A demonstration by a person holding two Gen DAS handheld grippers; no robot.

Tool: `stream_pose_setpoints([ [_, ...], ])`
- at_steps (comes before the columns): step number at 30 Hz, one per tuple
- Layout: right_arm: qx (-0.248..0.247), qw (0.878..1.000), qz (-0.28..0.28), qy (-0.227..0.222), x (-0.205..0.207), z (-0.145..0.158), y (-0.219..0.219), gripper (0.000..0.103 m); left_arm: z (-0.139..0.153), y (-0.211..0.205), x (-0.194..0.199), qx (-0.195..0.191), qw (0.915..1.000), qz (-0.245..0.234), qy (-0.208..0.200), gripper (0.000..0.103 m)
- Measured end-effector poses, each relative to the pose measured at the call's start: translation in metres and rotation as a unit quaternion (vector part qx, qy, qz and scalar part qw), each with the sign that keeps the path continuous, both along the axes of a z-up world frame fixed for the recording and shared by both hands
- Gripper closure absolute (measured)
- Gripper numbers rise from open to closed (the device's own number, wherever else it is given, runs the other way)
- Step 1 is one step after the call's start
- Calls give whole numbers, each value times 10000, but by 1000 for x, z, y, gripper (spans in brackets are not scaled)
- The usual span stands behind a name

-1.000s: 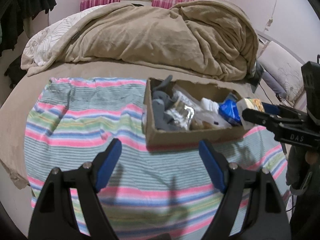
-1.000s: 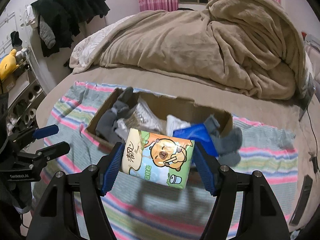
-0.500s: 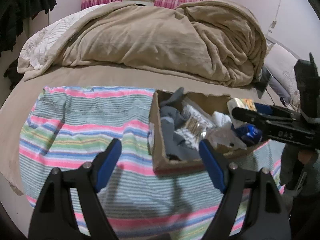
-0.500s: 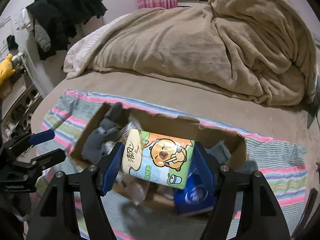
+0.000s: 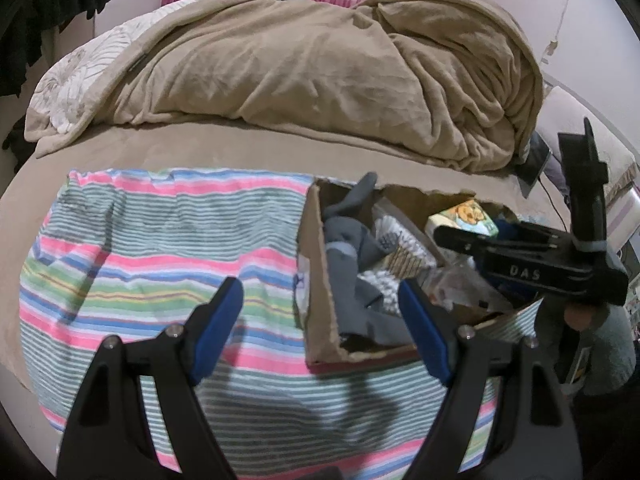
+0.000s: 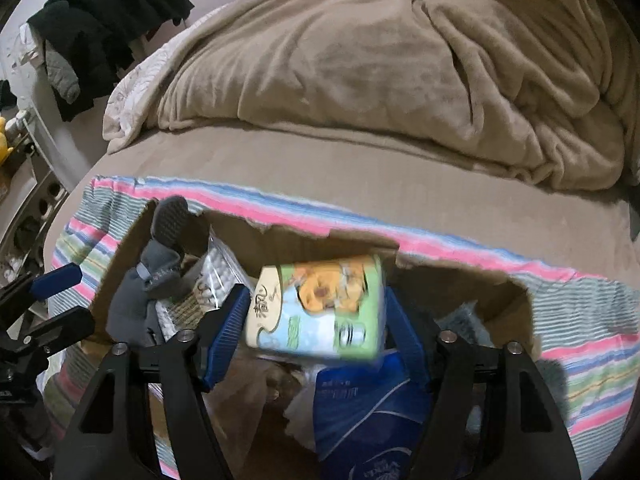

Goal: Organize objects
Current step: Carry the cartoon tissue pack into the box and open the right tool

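A torn cardboard box point(image 5: 316, 280) point(image 6: 344, 248) lies on a striped towel point(image 5: 160, 248) on the bed. It holds grey socks point(image 5: 348, 248) point(image 6: 160, 276), plastic bags and a blue pack point(image 6: 368, 412). My right gripper point(image 6: 316, 320) hangs over the box; a cartoon-bear tissue pack point(image 6: 320, 308) sits blurred between its jaws, which stand wider than the pack. It also shows in the left wrist view point(image 5: 464, 220). My left gripper point(image 5: 320, 328) is open and empty above the towel at the box's left front corner.
A rumpled beige blanket point(image 5: 320, 76) covers the far half of the bed. Dark clothes point(image 6: 104, 28) hang at the left wall. A pillow point(image 5: 580, 136) and a dark tablet point(image 5: 534, 164) lie at the right edge.
My right gripper moved forward and down over the box, and its jaws spread off the tissue pack, which now tilts and blurs. The left gripper shifted left; the box appears further right.
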State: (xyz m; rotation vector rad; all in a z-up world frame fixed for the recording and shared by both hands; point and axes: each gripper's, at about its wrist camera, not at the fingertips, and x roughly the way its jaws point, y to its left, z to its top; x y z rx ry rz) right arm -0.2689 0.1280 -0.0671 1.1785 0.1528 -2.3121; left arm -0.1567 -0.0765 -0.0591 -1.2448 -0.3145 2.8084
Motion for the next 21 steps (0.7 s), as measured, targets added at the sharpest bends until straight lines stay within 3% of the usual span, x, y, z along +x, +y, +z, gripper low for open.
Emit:
stream_pose_setpoints([
  [7, 56, 10000, 15, 68, 3, 0, -3, 33, -2, -2, 2, 25, 10000, 48, -46, 22],
  [11, 37, 9998, -10, 189, 8, 8, -2, 23, 3, -2, 8, 6, 10000, 54, 9, 22],
  [21, -38, 9993, -15, 374, 38, 33, 8, 23, 26, 6, 30, -40, 9999, 14, 152, 22],
])
